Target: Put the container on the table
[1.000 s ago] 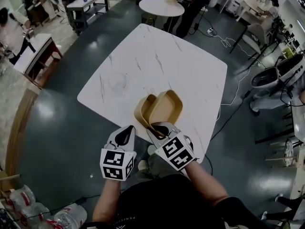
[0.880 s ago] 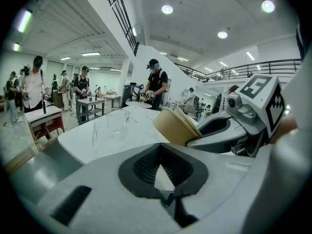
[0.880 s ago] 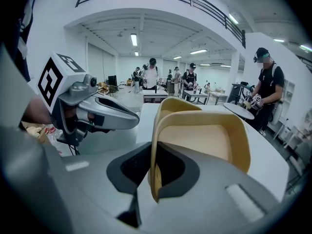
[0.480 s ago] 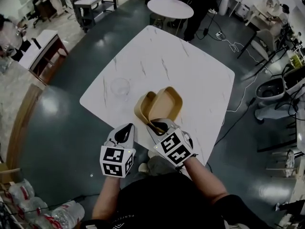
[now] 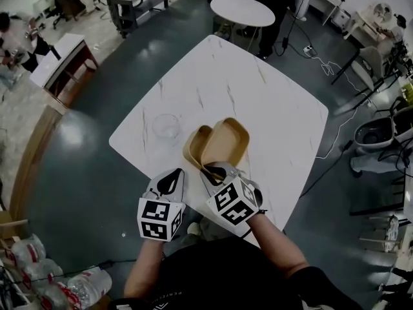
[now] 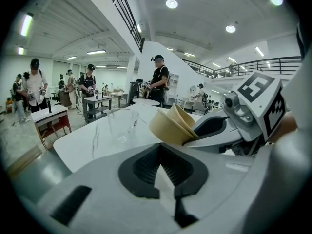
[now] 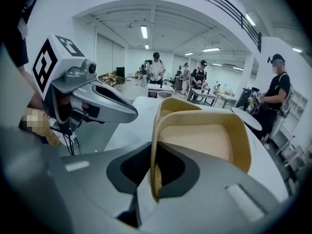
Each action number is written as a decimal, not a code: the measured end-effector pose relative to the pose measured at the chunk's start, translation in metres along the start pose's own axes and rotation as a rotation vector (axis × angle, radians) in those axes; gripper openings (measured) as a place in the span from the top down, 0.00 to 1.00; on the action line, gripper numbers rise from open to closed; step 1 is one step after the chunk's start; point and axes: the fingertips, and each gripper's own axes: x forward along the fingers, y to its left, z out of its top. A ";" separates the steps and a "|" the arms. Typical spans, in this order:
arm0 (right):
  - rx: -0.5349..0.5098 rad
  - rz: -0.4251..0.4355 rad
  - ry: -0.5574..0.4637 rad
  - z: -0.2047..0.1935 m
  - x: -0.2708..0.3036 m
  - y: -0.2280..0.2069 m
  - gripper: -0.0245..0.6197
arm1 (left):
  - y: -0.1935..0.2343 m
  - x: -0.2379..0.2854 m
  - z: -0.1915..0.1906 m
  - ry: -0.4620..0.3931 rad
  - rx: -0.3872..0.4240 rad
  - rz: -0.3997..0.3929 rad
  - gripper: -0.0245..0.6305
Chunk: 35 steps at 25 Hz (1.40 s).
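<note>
The right tool (image 5: 213, 172) is clamped on the rim of the tan container (image 5: 222, 144), the rim pinched between its jaws in the right gripper view, where the container (image 7: 200, 140) stands on edge with its open side facing the camera. It shows two tub-shaped shells, one set close against the other. The container hangs tilted over the near edge of the white marble-patterned desk (image 5: 258, 102); whether it touches the top I cannot tell. The left tool (image 5: 169, 181) sits just beside the right one, off the near edge, its jaws pressed together on nothing. A clear glass (image 5: 166, 126) stands on the desk near its left corner, close to the container.
</note>
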 end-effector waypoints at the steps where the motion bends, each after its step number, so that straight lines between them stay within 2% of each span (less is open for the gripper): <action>1: -0.016 -0.005 0.006 0.000 0.002 -0.002 0.92 | 0.002 0.002 0.000 0.003 -0.003 0.006 0.97; 7: -0.183 -0.037 0.077 -0.008 0.012 -0.008 0.92 | 0.005 0.015 0.000 0.016 -0.008 0.014 0.96; 15: -0.285 0.037 0.113 -0.013 0.020 -0.003 0.91 | 0.007 0.023 -0.003 0.033 0.002 0.002 0.94; 21: -0.397 0.091 0.197 -0.024 0.027 0.000 0.91 | 0.010 0.026 -0.014 0.070 0.005 0.009 0.92; 31: -0.505 0.102 0.268 -0.030 0.034 -0.004 0.91 | 0.009 0.023 -0.019 0.083 -0.001 0.013 0.88; 35: -0.504 0.107 0.264 -0.027 0.037 -0.002 0.90 | 0.010 0.023 -0.020 0.082 -0.009 0.002 0.87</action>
